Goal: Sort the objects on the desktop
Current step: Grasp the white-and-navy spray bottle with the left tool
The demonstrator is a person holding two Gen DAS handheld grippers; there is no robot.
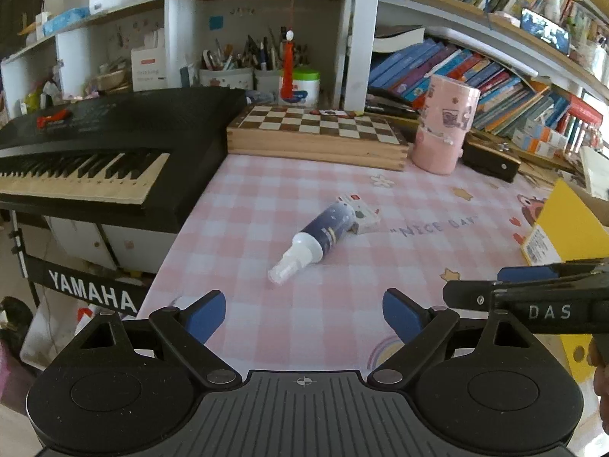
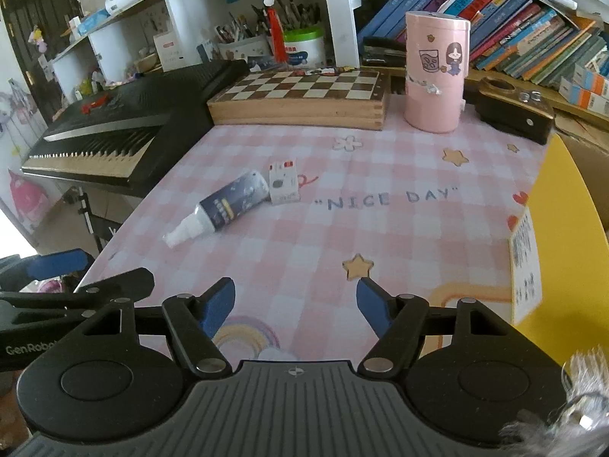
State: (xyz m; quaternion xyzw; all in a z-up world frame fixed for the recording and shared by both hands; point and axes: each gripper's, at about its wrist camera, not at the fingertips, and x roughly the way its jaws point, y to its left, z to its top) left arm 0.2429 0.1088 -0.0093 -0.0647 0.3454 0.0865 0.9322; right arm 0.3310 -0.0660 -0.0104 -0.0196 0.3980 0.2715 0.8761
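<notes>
Both tongs hang over the near edge of the pink checked mat (image 2: 380,228), side by side, each with its blue pads spread and nothing between them: the left gripper (image 1: 303,314) wide, the right gripper (image 2: 295,306) a little narrower. Ahead of the left one, nearly on its line, lies the spray bottle (image 1: 319,234) on its side, white nozzle pointing back toward the tongs. Its far end touches a small card box (image 1: 361,215). I'd straddle the dark body, not the slippery nozzle, coming in across its length. Beyond stand the chessboard box (image 1: 316,133) and the pink canister (image 1: 443,125), well clear.
</notes>
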